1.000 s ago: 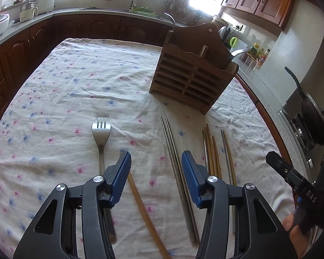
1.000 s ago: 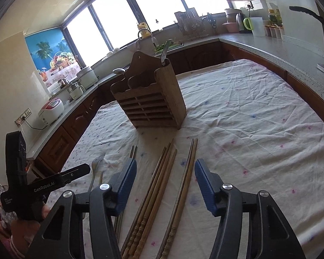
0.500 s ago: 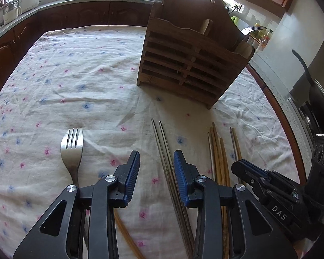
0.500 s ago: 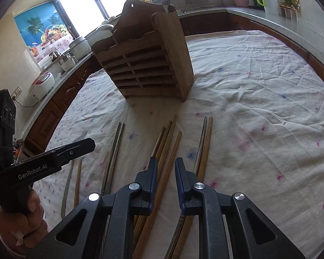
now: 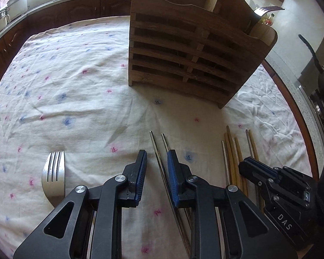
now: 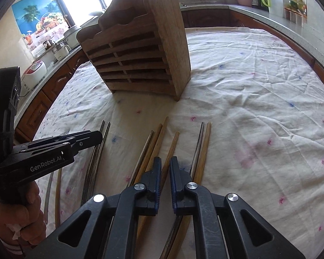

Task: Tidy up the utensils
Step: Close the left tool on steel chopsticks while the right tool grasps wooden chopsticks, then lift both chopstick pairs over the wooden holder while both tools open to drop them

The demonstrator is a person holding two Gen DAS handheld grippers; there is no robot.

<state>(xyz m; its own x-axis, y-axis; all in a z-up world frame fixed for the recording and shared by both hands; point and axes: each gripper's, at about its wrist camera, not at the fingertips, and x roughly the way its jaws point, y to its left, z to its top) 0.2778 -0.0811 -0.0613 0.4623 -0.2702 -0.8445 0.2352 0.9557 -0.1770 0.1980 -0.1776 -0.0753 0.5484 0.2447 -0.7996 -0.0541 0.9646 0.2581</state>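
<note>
Left wrist view: left gripper point(image 5: 156, 161) jaws closing around metal chopsticks point(image 5: 159, 149), fork point(image 5: 54, 172) lower left, wooden rack point(image 5: 183, 49) blocking ahead. Right gripper point(image 6: 165, 168) jaws closed on a wooden chopstick point(image 6: 172, 146).

Both claws are showing black frames, blue ribbed pads and silver round screws. The left claw point(image 5: 156, 160) is bearing white "GenRobot.AI" lettering; the right claw point(image 6: 165, 167) is bearing "DAS".
</note>
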